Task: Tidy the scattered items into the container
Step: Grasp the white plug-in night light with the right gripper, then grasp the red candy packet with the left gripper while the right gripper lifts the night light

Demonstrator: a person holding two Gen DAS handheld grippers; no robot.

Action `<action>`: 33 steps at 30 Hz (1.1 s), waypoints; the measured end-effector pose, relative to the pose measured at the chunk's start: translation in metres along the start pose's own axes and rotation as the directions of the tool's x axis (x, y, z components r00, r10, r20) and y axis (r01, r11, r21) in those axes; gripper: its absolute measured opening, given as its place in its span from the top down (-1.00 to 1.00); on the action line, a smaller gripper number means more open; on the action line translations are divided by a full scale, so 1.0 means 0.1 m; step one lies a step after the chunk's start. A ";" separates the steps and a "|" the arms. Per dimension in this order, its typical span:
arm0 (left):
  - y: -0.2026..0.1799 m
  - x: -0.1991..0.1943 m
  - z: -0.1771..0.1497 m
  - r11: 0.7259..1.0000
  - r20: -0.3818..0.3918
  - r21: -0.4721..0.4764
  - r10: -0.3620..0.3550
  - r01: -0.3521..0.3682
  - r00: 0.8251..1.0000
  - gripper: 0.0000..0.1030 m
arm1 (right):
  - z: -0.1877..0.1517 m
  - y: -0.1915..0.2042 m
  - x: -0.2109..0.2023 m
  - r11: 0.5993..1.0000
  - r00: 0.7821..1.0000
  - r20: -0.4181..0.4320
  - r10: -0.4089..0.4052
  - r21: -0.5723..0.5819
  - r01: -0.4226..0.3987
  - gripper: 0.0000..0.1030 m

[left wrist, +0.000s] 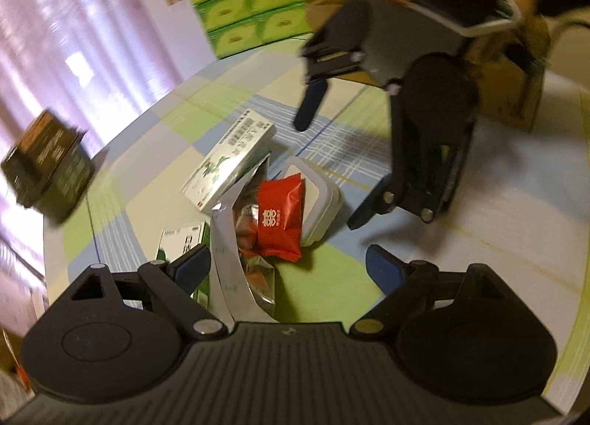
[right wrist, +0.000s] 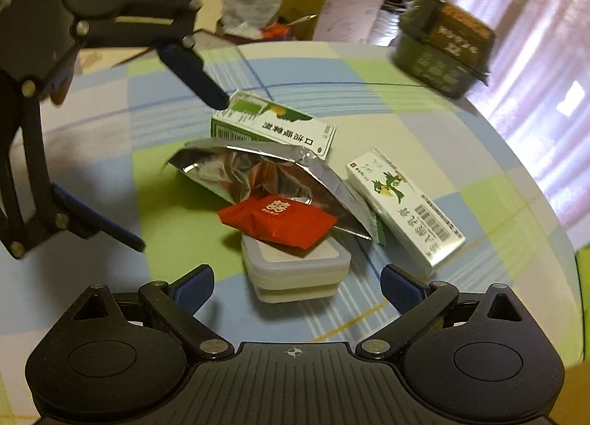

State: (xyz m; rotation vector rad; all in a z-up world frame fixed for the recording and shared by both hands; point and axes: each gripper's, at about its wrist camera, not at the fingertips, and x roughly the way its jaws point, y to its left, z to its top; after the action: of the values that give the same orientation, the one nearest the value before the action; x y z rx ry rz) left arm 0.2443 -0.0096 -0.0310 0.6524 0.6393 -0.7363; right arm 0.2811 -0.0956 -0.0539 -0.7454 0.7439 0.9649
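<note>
Both our left hand-held gripper [left wrist: 287,259] and right hand-held gripper [right wrist: 297,279] are spread and empty over the pile at the middle of the desk [right wrist: 110,174]. The red packet [right wrist: 276,220] resting on the white lidded box [right wrist: 295,270] looks light, soft and crinkly, so we would pinch it by an edge. The open foil bag [right wrist: 258,170] beside it probably serves as our container, with nothing certain inside.

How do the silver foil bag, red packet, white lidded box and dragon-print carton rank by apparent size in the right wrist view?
1. silver foil bag
2. dragon-print carton and white lidded box: too alike, box nearer
3. red packet
</note>
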 end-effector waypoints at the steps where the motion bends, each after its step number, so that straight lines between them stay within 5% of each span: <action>1: -0.01 0.02 0.00 1.000 0.000 0.028 -0.011 0.011 1.000 -0.72 | 0.01 -0.01 0.04 1.000 1.000 -0.005 0.004 -0.014 -0.004 -0.98; 4: -0.03 0.09 0.00 0.996 -0.003 0.080 -0.032 0.032 0.999 -0.73 | 0.02 -0.04 0.13 0.998 0.999 -0.014 0.035 -0.042 -0.036 -0.98; 6: -0.06 0.14 -0.01 0.993 -0.007 0.106 -0.045 0.046 0.999 -0.73 | 0.03 -0.07 0.20 0.997 0.998 -0.022 0.061 -0.044 -0.061 -0.68; 11: -0.10 0.24 -0.04 0.990 -0.014 0.127 -0.064 0.065 0.998 -0.73 | 0.01 -0.12 0.31 0.995 0.996 -0.023 0.088 -0.037 -0.089 -0.36; 25: -0.28 0.17 -0.13 0.977 -0.021 0.188 -0.093 0.096 0.995 -0.78 | -0.17 0.42 0.00 0.973 0.986 -0.011 0.168 -0.157 -0.167 -0.30; 33: -0.38 0.23 -0.09 0.966 -0.057 0.227 -0.114 0.124 0.992 -0.76 | -0.34 0.52 -0.21 0.999 0.989 -0.144 0.034 0.041 -0.028 -0.29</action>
State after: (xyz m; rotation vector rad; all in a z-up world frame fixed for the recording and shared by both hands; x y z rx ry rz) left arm 0.2258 -0.0334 -0.0647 0.8501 0.6424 -0.9193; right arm 0.2192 -0.1130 -0.0657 -0.7782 0.9009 0.9286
